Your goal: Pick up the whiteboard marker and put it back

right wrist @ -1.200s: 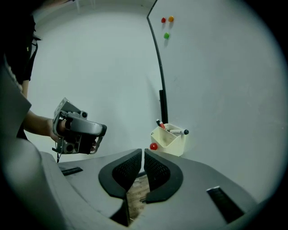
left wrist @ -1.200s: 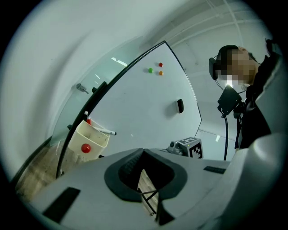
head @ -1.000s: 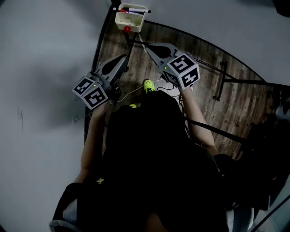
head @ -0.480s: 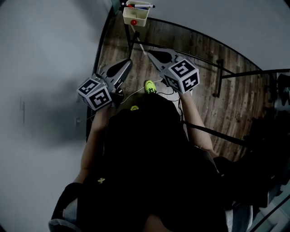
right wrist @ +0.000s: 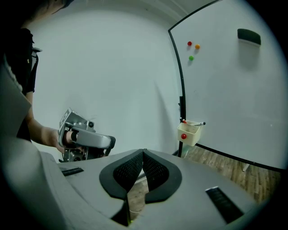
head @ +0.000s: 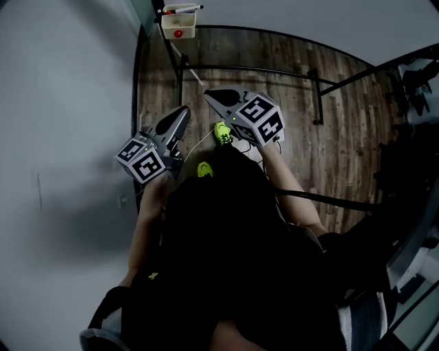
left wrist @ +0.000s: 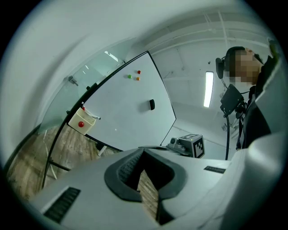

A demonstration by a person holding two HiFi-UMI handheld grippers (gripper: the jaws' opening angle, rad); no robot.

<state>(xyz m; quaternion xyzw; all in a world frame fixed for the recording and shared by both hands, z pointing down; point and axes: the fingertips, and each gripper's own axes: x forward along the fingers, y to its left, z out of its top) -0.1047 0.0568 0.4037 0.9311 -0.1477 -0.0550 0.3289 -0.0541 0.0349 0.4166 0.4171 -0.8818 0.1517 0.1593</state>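
A whiteboard marker lies across the top of a cream tray that hangs at the whiteboard's lower corner, with a red magnet on its front. Both gripper views show the same marker and tray far ahead. My left gripper is shut and empty. My right gripper is also shut, with nothing between its pads. Both hang in the air well short of the tray, above the wooden floor.
The whiteboard carries a black eraser and three coloured magnets. Its black frame legs cross the wooden floor. A plain wall runs along the left.
Both grippers have drawn back from the tray, which now sits farther up and to the left in the head view. Their jaws stayed shut and empty.
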